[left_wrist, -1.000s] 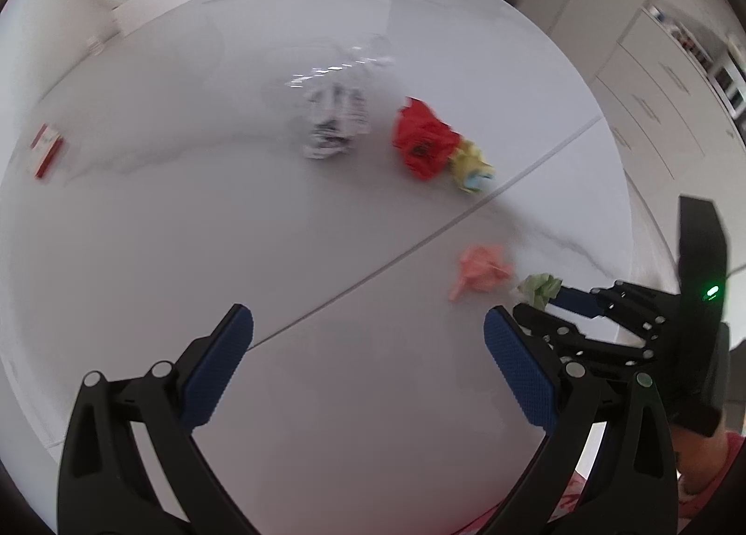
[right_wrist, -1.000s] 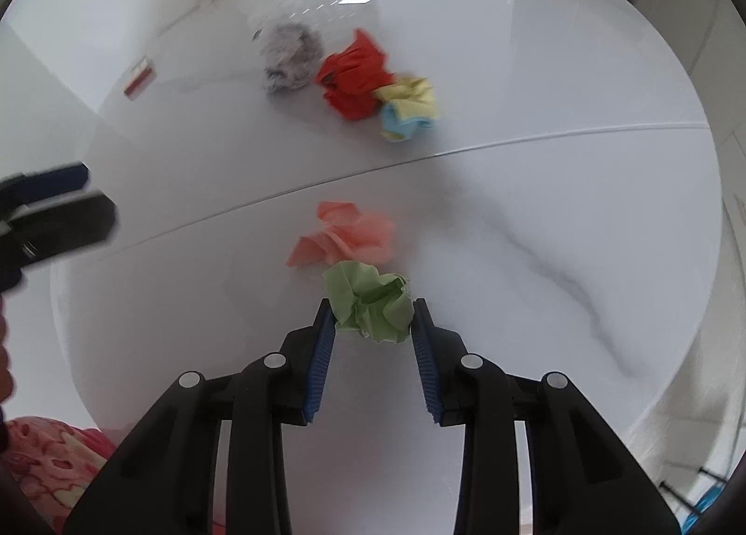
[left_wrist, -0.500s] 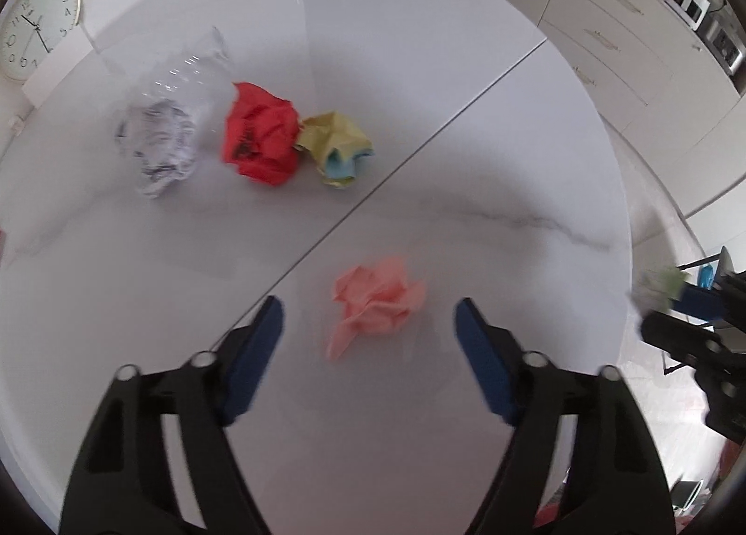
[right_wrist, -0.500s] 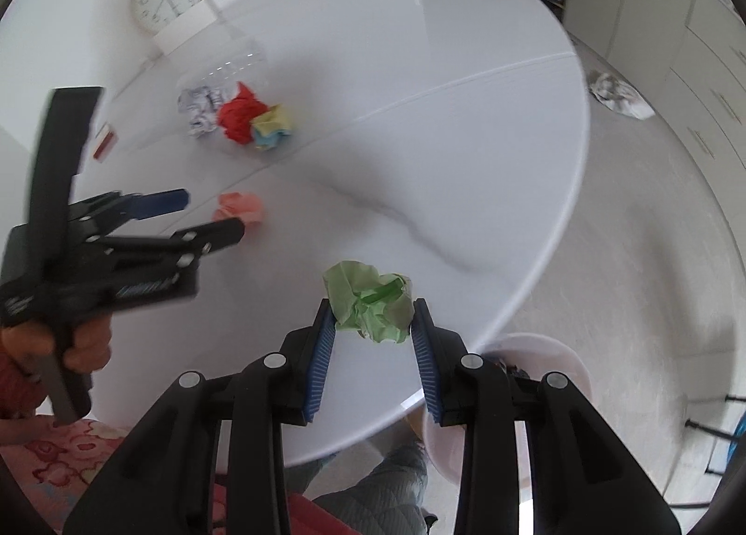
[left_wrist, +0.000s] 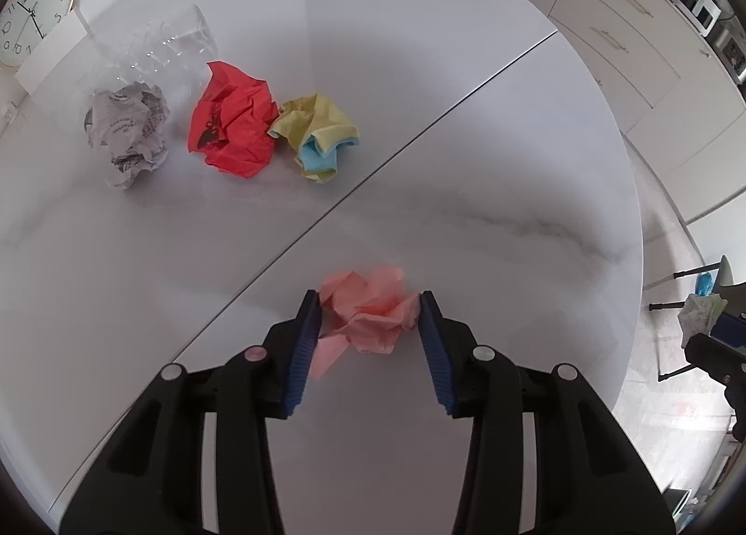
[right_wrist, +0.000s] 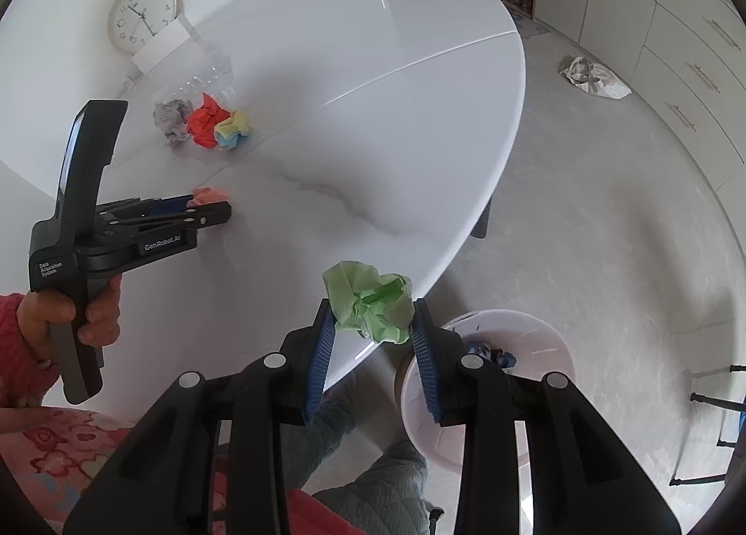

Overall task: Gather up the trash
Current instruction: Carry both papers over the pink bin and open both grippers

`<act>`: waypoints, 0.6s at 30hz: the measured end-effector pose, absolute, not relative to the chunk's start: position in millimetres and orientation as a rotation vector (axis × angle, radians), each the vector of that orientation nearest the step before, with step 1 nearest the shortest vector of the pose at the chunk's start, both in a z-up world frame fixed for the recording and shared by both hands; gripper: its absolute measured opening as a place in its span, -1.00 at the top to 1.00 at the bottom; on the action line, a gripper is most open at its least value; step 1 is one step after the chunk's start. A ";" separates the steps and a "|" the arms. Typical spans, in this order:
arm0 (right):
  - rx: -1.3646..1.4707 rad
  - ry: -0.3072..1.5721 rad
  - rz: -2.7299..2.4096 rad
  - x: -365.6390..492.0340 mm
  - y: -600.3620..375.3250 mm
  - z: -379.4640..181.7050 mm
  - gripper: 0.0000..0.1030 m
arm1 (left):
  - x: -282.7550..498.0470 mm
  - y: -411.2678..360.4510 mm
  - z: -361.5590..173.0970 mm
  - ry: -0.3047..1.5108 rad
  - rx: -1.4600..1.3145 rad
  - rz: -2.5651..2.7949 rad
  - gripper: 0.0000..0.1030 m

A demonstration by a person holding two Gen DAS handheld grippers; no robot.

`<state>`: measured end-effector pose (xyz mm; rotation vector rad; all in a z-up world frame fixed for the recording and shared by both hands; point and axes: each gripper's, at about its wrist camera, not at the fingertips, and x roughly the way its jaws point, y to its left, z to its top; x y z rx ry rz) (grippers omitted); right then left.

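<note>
A crumpled pink paper wad (left_wrist: 373, 316) lies on the white round table (left_wrist: 489, 139). My left gripper (left_wrist: 369, 302) points down over it, its jaws closing with the wad between them and the blue pads right at its sides. My right gripper (right_wrist: 371, 316) is shut on a green paper wad (right_wrist: 368, 302), held in the air past the table's near edge. A pale pink bin (right_wrist: 550, 339) stands on the floor just below and to the right of it. The right wrist view also shows the left gripper (right_wrist: 219, 204) in a person's hand at the pink wad (right_wrist: 210, 195).
Further back on the table lie a red wad (left_wrist: 233, 125), a yellow and blue wad (left_wrist: 317, 139), a grey newsprint wad (left_wrist: 130, 125) and a clear crushed plastic bottle (left_wrist: 158, 41). A clock (left_wrist: 32, 13) leans at the wall. A crumpled bag (right_wrist: 592, 76) lies on the floor near cabinets.
My left gripper came down over the pink wad and its jaws narrowed around it. My right gripper carried the green wad off the table to its edge, above the bin.
</note>
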<state>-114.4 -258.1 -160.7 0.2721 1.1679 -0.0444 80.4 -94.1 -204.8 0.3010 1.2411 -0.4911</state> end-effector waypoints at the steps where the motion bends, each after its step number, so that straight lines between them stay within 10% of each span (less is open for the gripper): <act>1: 0.275 1.167 -0.046 -115.3 -259.4 -160.6 0.34 | 78.9 -93.9 -203.0 1.245 0.301 -0.493 0.19; 16: 0.397 1.142 -0.257 -190.1 -317.2 -161.3 0.30 | 1.9 -131.3 -110.3 1.141 0.362 -0.782 0.19; 18: 0.394 1.169 -0.284 -197.6 -322.6 -172.6 -0.07 | -11.4 -144.6 -105.6 1.131 0.385 -0.821 0.18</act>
